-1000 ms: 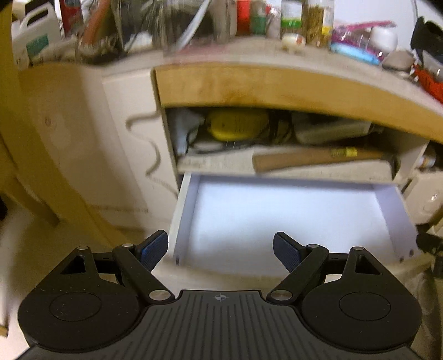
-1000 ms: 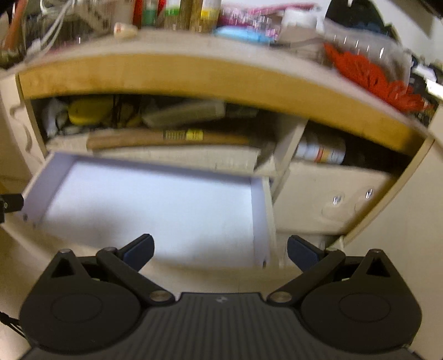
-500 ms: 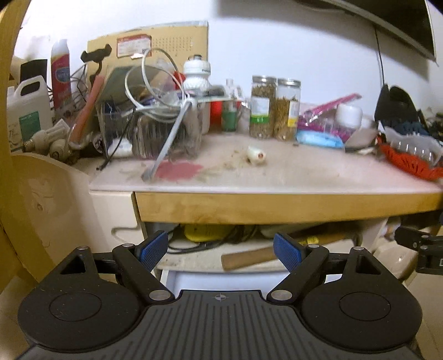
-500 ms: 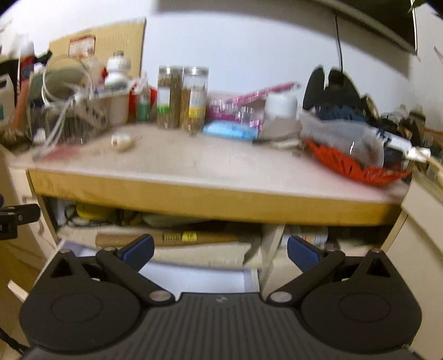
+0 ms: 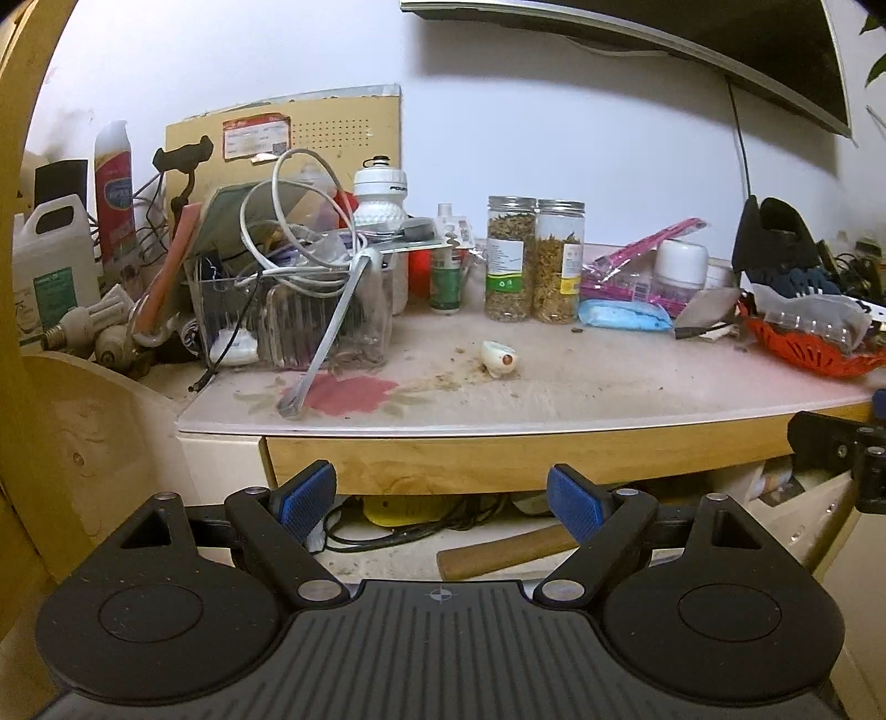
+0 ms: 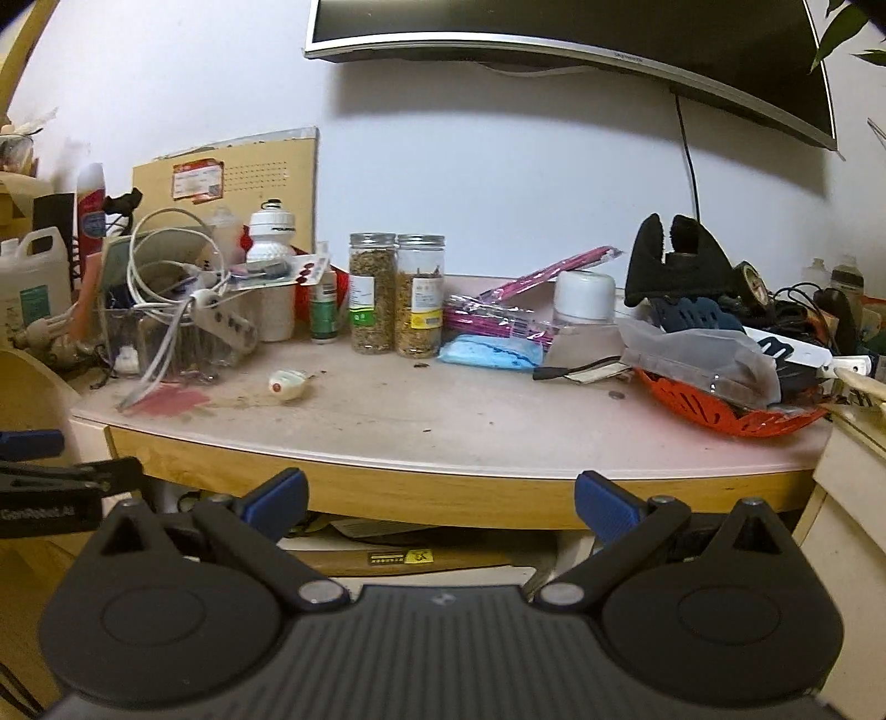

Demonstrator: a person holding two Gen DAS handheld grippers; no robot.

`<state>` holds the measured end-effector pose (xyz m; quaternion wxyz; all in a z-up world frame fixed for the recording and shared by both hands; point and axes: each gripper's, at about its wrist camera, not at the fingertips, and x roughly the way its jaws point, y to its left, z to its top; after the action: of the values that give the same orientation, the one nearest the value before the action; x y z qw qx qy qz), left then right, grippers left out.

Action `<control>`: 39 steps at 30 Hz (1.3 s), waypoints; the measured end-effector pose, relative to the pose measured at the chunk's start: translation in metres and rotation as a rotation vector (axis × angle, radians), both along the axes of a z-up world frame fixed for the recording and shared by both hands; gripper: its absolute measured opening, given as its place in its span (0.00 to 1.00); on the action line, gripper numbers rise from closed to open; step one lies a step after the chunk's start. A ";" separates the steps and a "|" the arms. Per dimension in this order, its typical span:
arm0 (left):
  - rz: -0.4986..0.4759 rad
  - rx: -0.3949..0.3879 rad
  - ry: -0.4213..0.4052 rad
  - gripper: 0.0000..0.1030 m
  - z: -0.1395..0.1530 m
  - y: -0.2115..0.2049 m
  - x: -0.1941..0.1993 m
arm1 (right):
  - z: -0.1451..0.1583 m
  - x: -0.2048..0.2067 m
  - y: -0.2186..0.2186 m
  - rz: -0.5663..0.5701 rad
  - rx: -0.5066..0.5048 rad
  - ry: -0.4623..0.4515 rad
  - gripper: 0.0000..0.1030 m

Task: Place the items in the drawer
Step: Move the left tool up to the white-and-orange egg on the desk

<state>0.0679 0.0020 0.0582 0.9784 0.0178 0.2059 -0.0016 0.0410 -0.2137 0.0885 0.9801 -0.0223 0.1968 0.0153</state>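
My left gripper is open and empty, level with the front edge of a cluttered desk. My right gripper is open and empty at the same edge, further right. On the desktop lie a small white capsule-like item, which also shows in the right wrist view, two jars of dried herbs and a blue packet. The white drawer is out of view below both grippers. A shelf under the desk holds a hammer with a wooden handle.
A clear box with cables and a power strip stands at the desk's left. An orange basket with a plastic bag sits at the right. A monitor hangs above. The other gripper shows at the view edges.
Both grippers have risen and tilted up from looking down into the open white drawer to facing the desktop. The drawer has dropped out of view. Both stay open.
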 end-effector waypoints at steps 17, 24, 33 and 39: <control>-0.192 -0.014 -0.057 0.82 -0.004 0.004 0.043 | -0.006 0.003 0.003 0.018 0.018 0.011 1.00; -0.186 0.037 -0.044 0.82 -0.015 -0.004 0.070 | -0.008 0.004 0.007 0.027 0.015 0.011 1.00; -0.198 0.043 -0.045 0.82 -0.024 -0.007 0.109 | -0.010 0.006 0.010 0.037 0.014 0.014 1.00; -0.192 0.011 -0.053 0.82 -0.025 -0.008 0.136 | -0.010 0.008 0.011 0.036 0.011 0.013 1.00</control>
<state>0.2042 -0.0064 0.0330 0.9787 0.0428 0.1773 -0.0939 0.0491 -0.2027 0.0783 0.9784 -0.0203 0.2027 0.0340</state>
